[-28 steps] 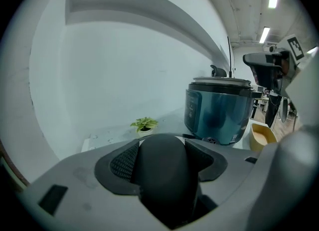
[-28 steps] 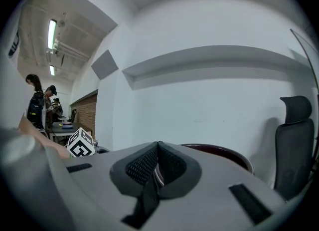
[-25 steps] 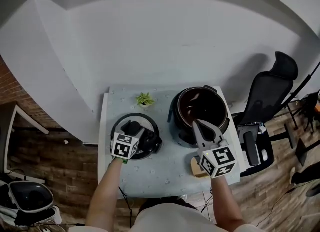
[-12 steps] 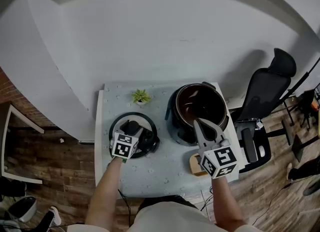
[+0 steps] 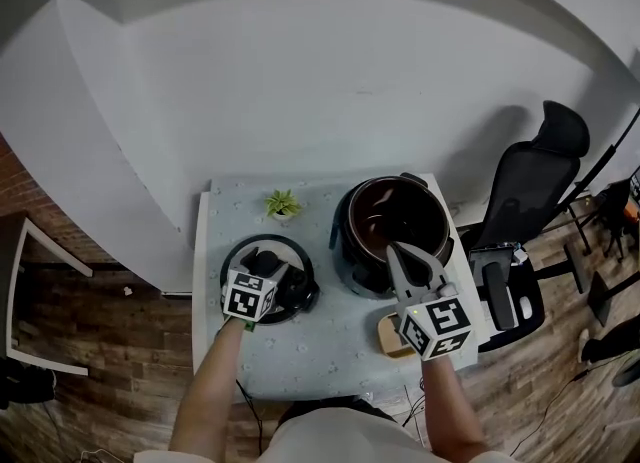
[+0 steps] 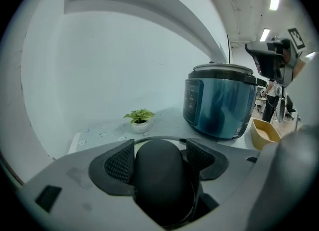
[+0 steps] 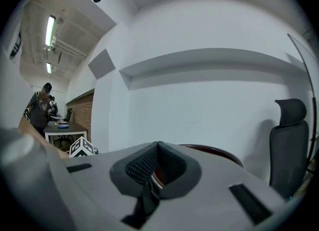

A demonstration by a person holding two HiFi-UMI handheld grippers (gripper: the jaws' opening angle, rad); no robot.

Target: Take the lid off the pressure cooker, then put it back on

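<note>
The black round lid [image 5: 238,254] lies flat on the table's left half, and its dome knob [image 6: 159,175] fills the left gripper view. My left gripper [image 5: 268,269] reaches down onto it; both pads [image 6: 120,165] touch the knob's sides, and the jaws have just been opening a little with the knob between them. To the right stands the open pressure cooker [image 5: 360,251], dark blue [image 6: 219,108] in the left gripper view. At its near rim is my right gripper [image 5: 393,249], whose pads [image 7: 142,167] are closed on the rim's edge [image 7: 219,155].
A small potted plant [image 5: 282,204] stands at the table's back, behind the lid. A wooden bowl [image 5: 390,336] sits near the front edge under my right gripper. A black office chair [image 5: 530,201] stands right of the table, and a white wall runs behind it.
Both grippers stay where they were, left on the lid's knob and right on the cooker's rim. Only the head view has drifted slightly.
</note>
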